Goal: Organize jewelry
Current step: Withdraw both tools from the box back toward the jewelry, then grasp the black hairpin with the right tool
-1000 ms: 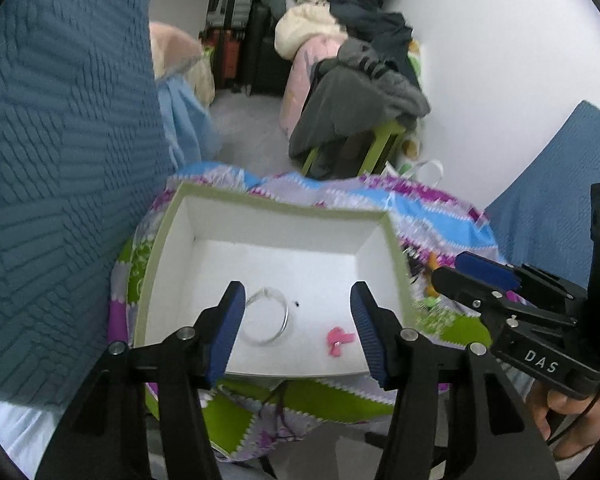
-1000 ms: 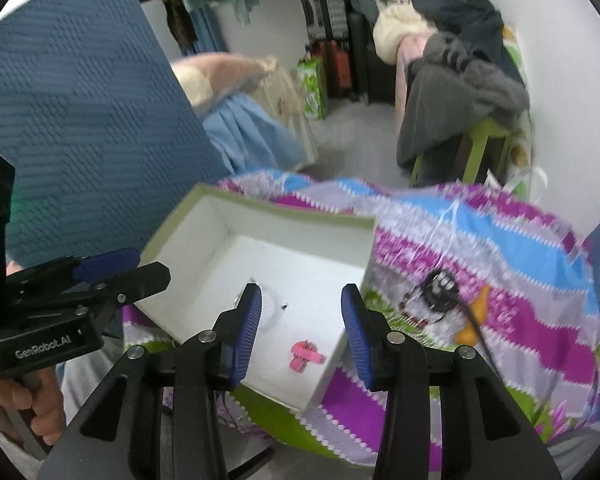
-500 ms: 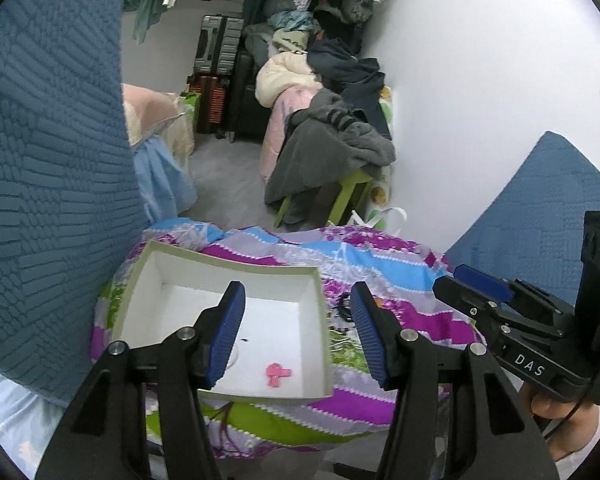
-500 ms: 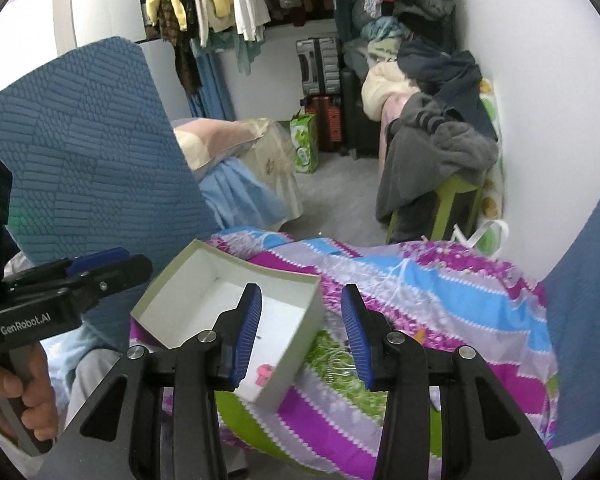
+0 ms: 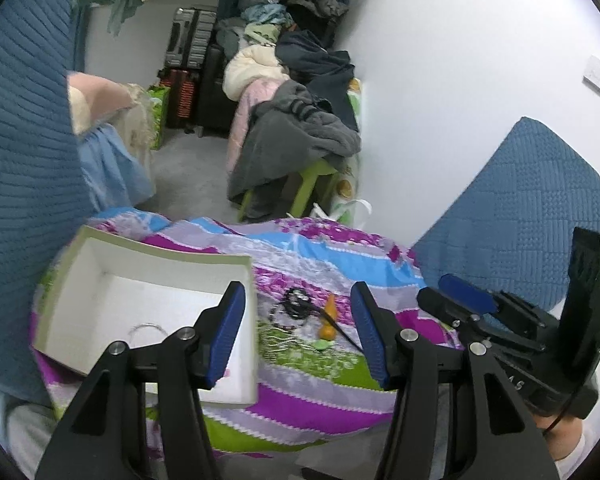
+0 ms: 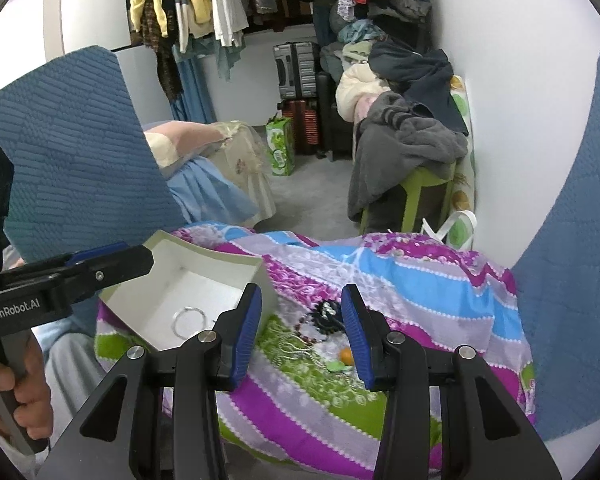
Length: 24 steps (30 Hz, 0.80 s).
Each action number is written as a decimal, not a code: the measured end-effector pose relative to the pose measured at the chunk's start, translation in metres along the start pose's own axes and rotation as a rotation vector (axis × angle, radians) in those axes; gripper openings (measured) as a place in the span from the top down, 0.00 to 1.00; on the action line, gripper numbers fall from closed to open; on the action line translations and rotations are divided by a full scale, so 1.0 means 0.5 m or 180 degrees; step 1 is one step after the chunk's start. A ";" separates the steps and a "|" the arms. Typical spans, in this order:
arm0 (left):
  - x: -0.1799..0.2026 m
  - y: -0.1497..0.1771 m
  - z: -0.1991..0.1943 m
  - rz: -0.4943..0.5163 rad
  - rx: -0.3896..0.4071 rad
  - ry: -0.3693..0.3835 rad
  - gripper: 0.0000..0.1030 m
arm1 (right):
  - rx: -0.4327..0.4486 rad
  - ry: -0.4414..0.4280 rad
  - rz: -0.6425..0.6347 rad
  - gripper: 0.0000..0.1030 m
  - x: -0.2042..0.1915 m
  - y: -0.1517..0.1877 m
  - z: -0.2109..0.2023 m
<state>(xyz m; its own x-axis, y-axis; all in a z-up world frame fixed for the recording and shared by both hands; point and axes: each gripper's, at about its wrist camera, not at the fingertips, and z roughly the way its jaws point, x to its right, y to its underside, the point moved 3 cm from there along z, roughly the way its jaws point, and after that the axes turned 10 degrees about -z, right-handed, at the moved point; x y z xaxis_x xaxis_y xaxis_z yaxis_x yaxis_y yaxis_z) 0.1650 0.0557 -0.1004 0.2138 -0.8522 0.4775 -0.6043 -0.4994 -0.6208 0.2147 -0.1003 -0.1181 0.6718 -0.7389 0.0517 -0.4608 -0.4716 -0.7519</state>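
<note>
A white box with a green rim (image 5: 160, 249) (image 6: 204, 253) lies on the striped cloth (image 5: 340, 384), and a silver bangle (image 5: 146, 328) (image 6: 187, 320) rests on its floor. Right of the box, a dark beaded jewelry tangle (image 5: 296, 306) (image 6: 326, 316) lies on the cloth beside an orange piece (image 5: 328, 330) (image 6: 346, 355) and a small green piece (image 5: 322, 345). My left gripper (image 5: 297, 292) hangs open above the box's right edge with nothing between its fingers. My right gripper (image 6: 302, 290) is also open and holds nothing, with the tangle showing through its gap.
Blue quilted cushions (image 5: 24, 140) (image 6: 572, 240) rise at both sides of the cloth. Beyond lie grey floor, a green stool (image 6: 420, 192) heaped with clothes, suitcases (image 6: 296, 68) and a white wall. A hand (image 6: 20, 380) grips the left tool's handle.
Both grippers have drawn back and up from inside the box. The views swung right, so the jewelry tangle now shows between the fingers. The pink piece is out of sight.
</note>
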 end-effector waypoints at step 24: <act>0.031 0.140 0.256 0.0086 -0.0831 -0.0007 0.67 | -0.0618 -0.0427 0.0073 0.66 0.104 0.225 0.225</act>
<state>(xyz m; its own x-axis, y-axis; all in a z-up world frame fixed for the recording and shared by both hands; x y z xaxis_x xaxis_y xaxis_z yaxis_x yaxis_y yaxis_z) 0.2245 -0.0126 -0.2161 0.1962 -0.8652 0.4614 -0.7873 -0.4195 -0.4518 0.2632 -0.1378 -0.2741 0.7250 -0.6860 -0.0613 -0.5709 -0.5488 -0.6107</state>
